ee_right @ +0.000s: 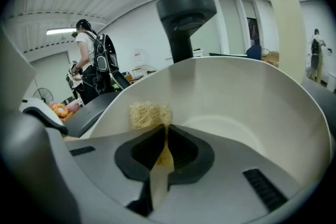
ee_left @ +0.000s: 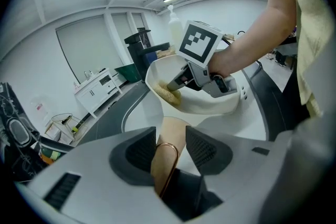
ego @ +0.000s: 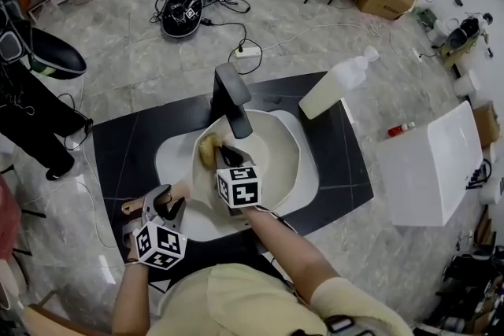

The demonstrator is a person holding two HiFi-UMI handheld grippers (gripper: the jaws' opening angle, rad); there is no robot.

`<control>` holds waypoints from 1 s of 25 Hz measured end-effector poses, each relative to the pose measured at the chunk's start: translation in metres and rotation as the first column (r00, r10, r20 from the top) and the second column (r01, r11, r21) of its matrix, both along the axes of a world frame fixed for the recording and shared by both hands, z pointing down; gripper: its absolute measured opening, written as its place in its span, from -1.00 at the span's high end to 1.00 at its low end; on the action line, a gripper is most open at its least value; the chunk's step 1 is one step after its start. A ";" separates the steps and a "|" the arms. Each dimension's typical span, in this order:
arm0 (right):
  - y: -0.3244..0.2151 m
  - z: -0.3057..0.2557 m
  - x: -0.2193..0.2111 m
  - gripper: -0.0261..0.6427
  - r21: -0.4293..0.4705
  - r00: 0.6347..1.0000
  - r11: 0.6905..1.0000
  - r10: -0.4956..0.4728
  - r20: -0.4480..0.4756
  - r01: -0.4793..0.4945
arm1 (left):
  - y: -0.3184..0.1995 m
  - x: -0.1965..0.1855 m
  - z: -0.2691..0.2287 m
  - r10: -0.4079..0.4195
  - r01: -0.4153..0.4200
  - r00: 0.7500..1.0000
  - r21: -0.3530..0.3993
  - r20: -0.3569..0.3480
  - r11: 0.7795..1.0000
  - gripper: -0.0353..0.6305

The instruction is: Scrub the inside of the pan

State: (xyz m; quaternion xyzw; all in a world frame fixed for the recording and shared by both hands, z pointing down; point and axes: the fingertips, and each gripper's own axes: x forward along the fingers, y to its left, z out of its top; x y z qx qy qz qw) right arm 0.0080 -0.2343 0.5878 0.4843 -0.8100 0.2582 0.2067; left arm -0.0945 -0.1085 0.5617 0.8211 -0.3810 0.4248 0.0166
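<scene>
Head view: a cream pan (ego: pixel 272 157) is seen in the middle of the frame. It is tipped inside a white sink (ego: pixel 169 161), just below a black tap (ego: pixel 232 98). The pan's wooden handle (ego: pixel 187 189) is pointed toward the lower left. The handle is gripped by the left gripper (ego: pixel 165 201), and the jaws are shut tight on it right by a copper loop (ee_left: pixel 167 152). A yellow scrub pad (ego: pixel 209 149) is pinched between the closed jaws of the right gripper (ego: pixel 224 156), near the middle of the frame. The pad is pressed against the inside wall of the pan, on its left side. A pale bottle (ego: pixel 335 86) is seen at the upper right, beside the sink on the black counter (ego: pixel 126 138). A person in dark clothes (ego: pixel 31 90) is seen at the far left.
</scene>
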 end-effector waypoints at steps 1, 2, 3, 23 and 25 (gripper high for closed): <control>0.004 0.001 -0.004 0.83 -0.003 1.000 1.000 -0.023 -0.009 0.023 | 0.000 0.000 0.000 -0.002 0.002 1.000 0.001 -0.003 1.000 0.36; 0.007 0.002 -0.007 0.83 -0.005 0.999 0.999 -0.044 -0.017 0.044 | 0.000 0.000 0.000 -0.005 0.005 1.000 0.002 -0.005 1.000 0.36; 0.011 0.003 -0.009 0.83 -0.008 0.998 0.998 -0.062 -0.023 0.062 | 0.000 -0.001 -0.001 -0.007 0.007 1.000 0.002 -0.006 1.000 0.36; 0.075 0.024 -0.022 0.83 -0.122 0.895 0.911 -0.410 -0.173 0.394 | -0.001 -0.001 -0.001 -0.024 0.024 0.999 -0.010 -0.025 1.000 0.36; 0.084 0.025 -0.022 0.83 -0.141 0.868 0.888 -0.458 -0.194 0.437 | -0.001 -0.001 -0.001 -0.024 0.024 0.999 -0.011 -0.025 1.000 0.36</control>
